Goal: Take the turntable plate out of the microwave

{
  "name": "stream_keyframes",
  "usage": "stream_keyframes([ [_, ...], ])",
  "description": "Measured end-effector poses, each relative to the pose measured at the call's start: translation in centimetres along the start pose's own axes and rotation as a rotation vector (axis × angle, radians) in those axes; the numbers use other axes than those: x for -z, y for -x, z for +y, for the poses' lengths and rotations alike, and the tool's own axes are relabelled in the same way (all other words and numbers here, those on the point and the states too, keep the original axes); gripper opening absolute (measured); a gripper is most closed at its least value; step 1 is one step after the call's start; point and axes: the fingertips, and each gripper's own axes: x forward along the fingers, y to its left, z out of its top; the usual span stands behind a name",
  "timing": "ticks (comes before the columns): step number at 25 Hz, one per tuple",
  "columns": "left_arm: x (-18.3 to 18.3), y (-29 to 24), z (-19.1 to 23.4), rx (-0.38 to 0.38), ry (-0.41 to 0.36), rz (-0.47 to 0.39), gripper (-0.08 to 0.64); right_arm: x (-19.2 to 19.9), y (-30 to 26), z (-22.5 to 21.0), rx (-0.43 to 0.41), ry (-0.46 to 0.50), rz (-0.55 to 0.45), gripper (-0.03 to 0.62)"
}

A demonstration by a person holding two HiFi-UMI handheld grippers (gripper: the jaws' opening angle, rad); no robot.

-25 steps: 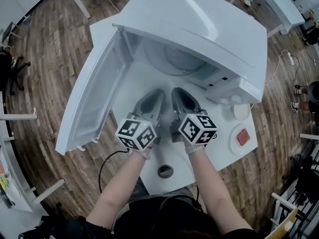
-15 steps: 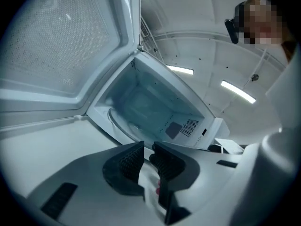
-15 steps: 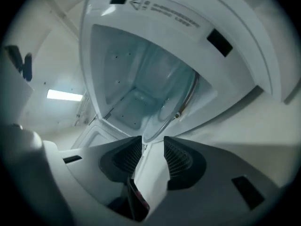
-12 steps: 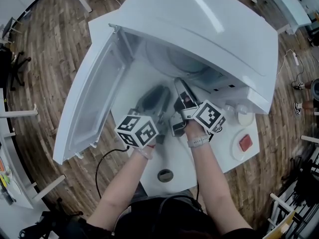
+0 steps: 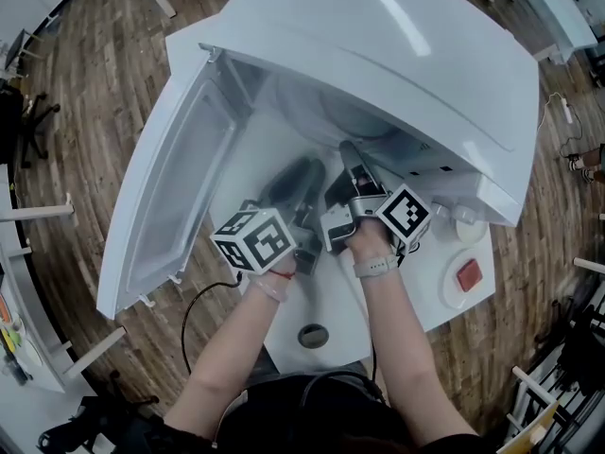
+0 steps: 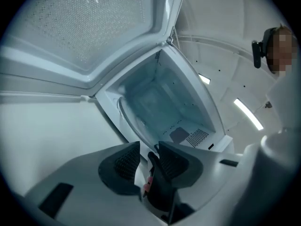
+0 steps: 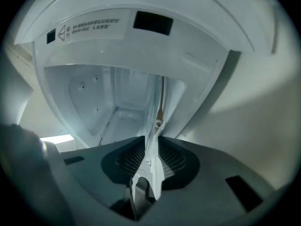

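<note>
The white microwave [image 5: 397, 55] stands on the table with its door [image 5: 180, 187] swung open to the left. The glass turntable plate [image 5: 336, 112] lies inside. My right gripper [image 5: 352, 154], rolled on its side, reaches into the mouth. Its jaws have just been closing, and in the right gripper view the right gripper [image 7: 151, 147] pinches the plate's rim [image 7: 155, 107] between its pads. My left gripper [image 5: 304, 173] is beside it, at the cavity's front edge. In the left gripper view the left gripper [image 6: 149, 149] shows a narrow gap, and the plate's curved rim [image 6: 123, 114] runs up to its tips.
To the right of the microwave, on the white table [image 5: 331, 301], are a small dish with a red item [image 5: 468, 274] and a white round lid [image 5: 463, 214]. A black cable [image 5: 198, 310] hangs off the front left. A round grommet [image 5: 313, 335] sits near the front edge.
Both grippers moved forward from the table into the microwave's mouth. The right one rolled onto its side and its jaws went around the plate's rim.
</note>
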Motion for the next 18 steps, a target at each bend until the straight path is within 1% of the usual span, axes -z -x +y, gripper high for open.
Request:
stream_keyframes([
  [1, 0.0, 0.0, 0.1, -0.004, -0.002, 0.006, 0.118, 0.0, 0.0, 0.0, 0.001, -0.021, 0.002, 0.101],
  [4, 0.1, -0.2, 0.3, -0.006, 0.002, 0.014, 0.120, 0.0, 0.0, -0.2, 0.017, -0.047, 0.007, 0.098],
  [6, 0.2, -0.4, 0.2, -0.003, 0.010, 0.015, 0.120, 0.0, 0.1, -0.1, 0.008, -0.083, -0.002, 0.086],
  [7, 0.2, -0.5, 0.2, -0.001, 0.016, 0.015, 0.120, 0.0, 0.1, -0.1, -0.001, -0.095, -0.007, 0.049],
  [10, 0.4, -0.7, 0.3, 0.008, 0.041, 0.020, 0.123, -0.1, 0.0, 0.1, -0.009, -0.086, -0.011, 0.049],
  [18, -0.2, -1.3, 1.6, 0.022, 0.177, 0.018, 0.126, 0.7, 0.8, 0.2, -0.024, -0.097, 0.023, 0.048],
])
